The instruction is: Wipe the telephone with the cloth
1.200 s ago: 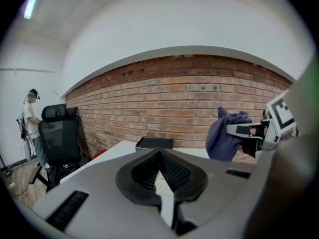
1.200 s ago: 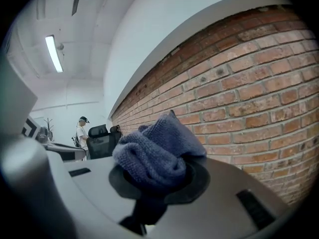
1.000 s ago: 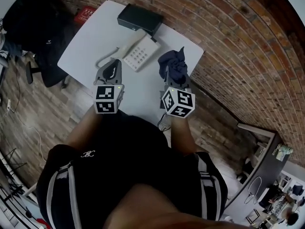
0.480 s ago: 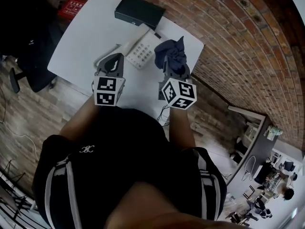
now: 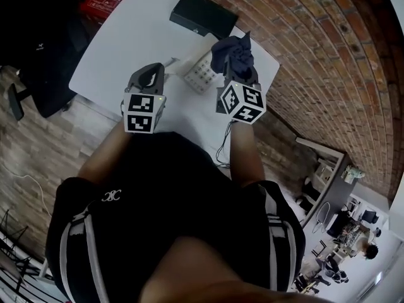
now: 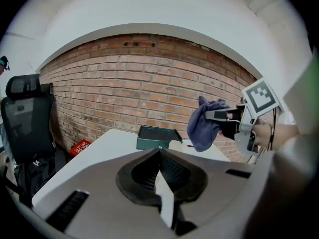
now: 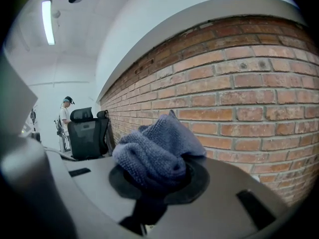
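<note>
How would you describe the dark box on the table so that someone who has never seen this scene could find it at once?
Start at the white table beside the brick wall. At its far end, beyond the telephone, lies the dark box. It is the only flat, dark rectangle on the tabletop. The telephone is pale with a keypad, and the blue cloth is bunched in the right gripper.
</note>
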{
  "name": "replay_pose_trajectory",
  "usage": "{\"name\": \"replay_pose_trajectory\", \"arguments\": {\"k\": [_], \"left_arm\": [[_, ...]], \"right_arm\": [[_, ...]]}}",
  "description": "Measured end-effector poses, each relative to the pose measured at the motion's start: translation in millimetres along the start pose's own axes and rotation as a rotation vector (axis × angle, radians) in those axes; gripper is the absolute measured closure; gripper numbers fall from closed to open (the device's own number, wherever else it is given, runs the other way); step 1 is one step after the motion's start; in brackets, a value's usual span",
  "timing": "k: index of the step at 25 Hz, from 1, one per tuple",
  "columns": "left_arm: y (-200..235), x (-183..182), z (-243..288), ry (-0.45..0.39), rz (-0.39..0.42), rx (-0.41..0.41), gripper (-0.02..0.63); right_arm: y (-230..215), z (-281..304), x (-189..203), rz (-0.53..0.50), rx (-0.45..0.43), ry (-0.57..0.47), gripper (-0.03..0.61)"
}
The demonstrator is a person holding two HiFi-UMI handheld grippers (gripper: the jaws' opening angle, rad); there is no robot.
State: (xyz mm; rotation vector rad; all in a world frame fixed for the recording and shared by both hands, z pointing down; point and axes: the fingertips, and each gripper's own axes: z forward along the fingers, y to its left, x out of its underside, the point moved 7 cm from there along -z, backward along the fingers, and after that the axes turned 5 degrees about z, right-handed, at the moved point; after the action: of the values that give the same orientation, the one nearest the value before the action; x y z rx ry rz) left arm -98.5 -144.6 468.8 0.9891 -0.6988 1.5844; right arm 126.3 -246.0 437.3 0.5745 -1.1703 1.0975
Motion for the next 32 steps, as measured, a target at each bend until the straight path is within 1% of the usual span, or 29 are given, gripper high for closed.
{"name": "replay_pose_trajectory", "arguments": {"k": [3, 6, 12, 15, 19, 21, 23, 25, 30, 32], "left_arm": [[23, 1, 2, 0.005, -0.029, -0.005, 0.621], [41, -2, 7, 0.0, -0.045, 0.01, 0.621], [68, -6, 11, -0.016, -0.004, 0.068, 0.621], [82, -4, 9, -0.017, 0.0, 0.074, 0.621], [100, -2, 5, -0.014, 0.01, 0.074, 0.621], [108, -4, 3, -0.02, 0.021, 0.073, 0.621], [113, -5, 0, -0.027, 0.026, 0.075, 0.621], [114, -4, -2, -0.031, 0.032, 0.08, 0.621], [107, -5, -5, -0.039, 0.059, 0.108, 0.621], [103, -6, -7, -0.046, 0.07, 0.123, 0.621]], "right_arm": [[3, 26, 4, -0.051, 0.02, 0.023, 0.531], [2, 54, 18, -0.115, 0.064, 0.061, 0.531], [-4, 98, 55, -0.165, 0.162, 0.158, 0.531], [-5, 115, 69, -0.197, 0.179, 0.179, 0.531], [-6, 135, 92, -0.265, 0.212, 0.239, 0.531], [-4, 138, 95, -0.255, 0.228, 0.208, 0.532], [-4, 139, 97, -0.195, 0.237, 0.171, 0.532], [-5, 139, 99, -0.133, 0.229, 0.168, 0.532], [10, 135, 100, -0.116, 0.12, 0.209, 0.518], [17, 132, 102, -0.122, 0.107, 0.213, 0.517]]}}
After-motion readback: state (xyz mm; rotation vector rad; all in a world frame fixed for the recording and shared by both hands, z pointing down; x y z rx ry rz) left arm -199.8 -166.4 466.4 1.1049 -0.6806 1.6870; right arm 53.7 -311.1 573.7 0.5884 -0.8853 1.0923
